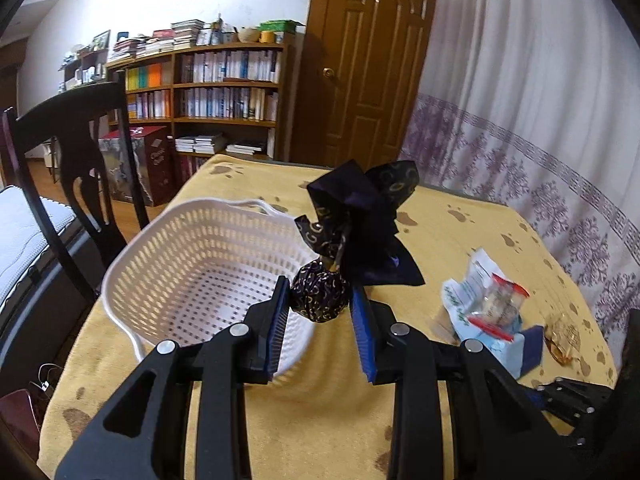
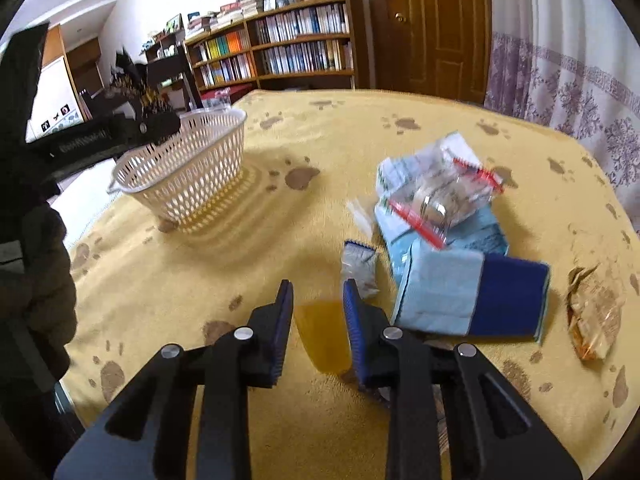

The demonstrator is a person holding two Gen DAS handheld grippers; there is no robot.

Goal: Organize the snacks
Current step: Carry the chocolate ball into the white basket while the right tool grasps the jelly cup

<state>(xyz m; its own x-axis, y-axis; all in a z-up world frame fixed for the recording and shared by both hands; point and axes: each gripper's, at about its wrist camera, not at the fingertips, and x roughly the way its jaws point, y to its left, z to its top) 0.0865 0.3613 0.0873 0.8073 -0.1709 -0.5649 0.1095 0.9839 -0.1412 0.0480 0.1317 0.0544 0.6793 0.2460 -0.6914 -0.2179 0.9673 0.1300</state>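
Left gripper (image 1: 318, 300) clamps the dark wrapped candy (image 1: 319, 296) at frame centre, above the one white basket (image 1: 168, 264). Right gripper (image 2: 318, 304) hangs parted, empty; one small silver packet (image 2: 360, 266) sits just beyond its right finger.

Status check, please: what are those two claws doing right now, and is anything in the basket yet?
Left claw pinching dark ribbon-tied candy ball above white basket rim. Right claw open, empty, near snack pile. Basket empty. Path clear.

Between the blue-padded jaws of the left gripper (image 1: 318, 300): candy (image 1: 319, 298), dark purple wrapper with gold swirl print. Left of the jaws: white perforated basket (image 1: 160, 264). Beneath: yellow tablecloth (image 1: 460, 216) with brown paw prints.
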